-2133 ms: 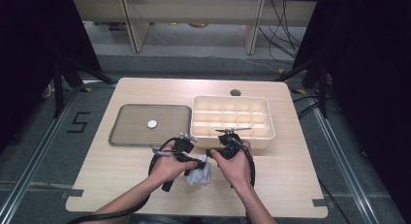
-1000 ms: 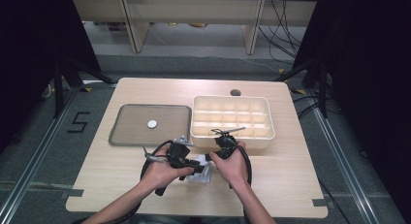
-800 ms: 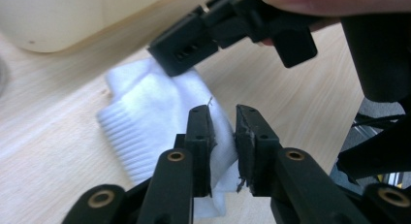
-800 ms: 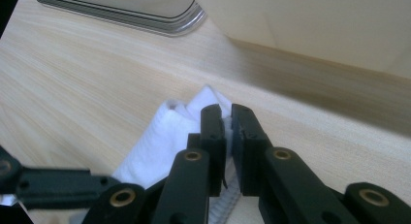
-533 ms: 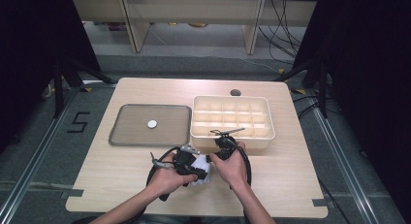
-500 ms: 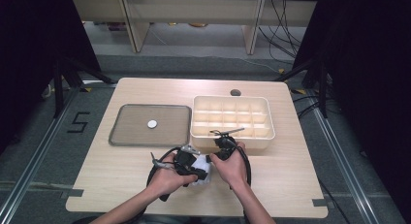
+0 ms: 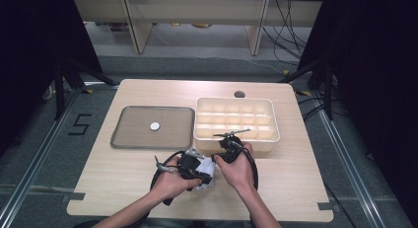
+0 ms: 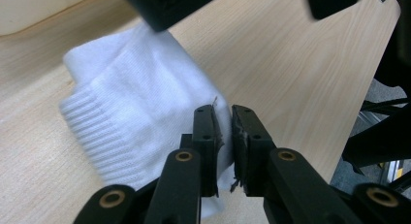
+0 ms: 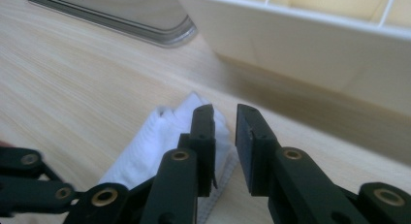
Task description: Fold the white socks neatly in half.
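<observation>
A person's two forearms reach in from the near edge of a light wooden table, each hand holding a black two-jaw gripper; the left gripper sits low over a folded white sock near the front middle of the table, its jaws nearly pressed together with only a thin slit between them, and the sock's edge lies right at the jaw tips, though whether cloth is pinched cannot be told; the right gripper is just beside it, over the same sock, its jaws a narrow gap apart and holding nothing that can be seen; behind the grippers stands a cream divided box with many compartments; to its left lies a flat grey tray with a small white disc on it
</observation>
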`<state>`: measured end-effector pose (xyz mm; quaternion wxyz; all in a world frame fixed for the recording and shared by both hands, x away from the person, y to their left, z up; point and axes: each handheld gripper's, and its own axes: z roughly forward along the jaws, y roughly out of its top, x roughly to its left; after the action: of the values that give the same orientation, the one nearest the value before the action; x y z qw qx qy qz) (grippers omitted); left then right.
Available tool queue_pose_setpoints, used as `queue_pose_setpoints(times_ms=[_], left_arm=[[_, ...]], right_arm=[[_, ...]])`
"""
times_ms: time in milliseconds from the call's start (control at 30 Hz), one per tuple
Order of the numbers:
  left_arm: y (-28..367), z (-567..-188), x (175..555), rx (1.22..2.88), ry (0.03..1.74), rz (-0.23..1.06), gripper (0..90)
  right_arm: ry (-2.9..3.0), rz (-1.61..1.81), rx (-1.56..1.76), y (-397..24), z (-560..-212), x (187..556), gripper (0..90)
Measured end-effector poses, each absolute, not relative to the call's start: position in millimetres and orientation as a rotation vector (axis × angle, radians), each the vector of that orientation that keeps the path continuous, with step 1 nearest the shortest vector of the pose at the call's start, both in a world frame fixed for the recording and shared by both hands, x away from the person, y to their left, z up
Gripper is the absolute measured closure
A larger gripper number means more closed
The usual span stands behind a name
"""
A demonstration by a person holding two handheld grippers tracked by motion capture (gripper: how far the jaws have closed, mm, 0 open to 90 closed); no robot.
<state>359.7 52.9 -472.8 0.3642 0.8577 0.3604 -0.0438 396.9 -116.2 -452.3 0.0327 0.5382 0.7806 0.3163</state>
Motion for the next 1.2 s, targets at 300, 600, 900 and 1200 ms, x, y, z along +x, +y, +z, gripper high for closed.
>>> queue_pose_setpoints(times_ms=[300, 600, 900, 1200], left_arm=[[52.3, -472.0, 358.0, 2.192, 0.915, -0.1, 78.1], [55.7, -458.5, 345.9, 2.173, 0.863, -0.105, 74.0], [53.2, -476.9, 350.9, 2.19, 0.911, -0.134, 81.2], [54.6, -478.4, 350.5, 2.18, 0.925, -0.149, 79.8]], right_arm=[[2.537, 0.915, 1.538, -109.1, -456.8, 388.3, 89.3], [2.533, 0.903, 1.604, -108.8, -459.6, 388.5, 88.6], [2.545, 0.872, 1.493, -112.1, -467.3, 389.6, 87.8], [2.528, 0.903, 1.58, -110.3, -467.3, 386.6, 86.8]])
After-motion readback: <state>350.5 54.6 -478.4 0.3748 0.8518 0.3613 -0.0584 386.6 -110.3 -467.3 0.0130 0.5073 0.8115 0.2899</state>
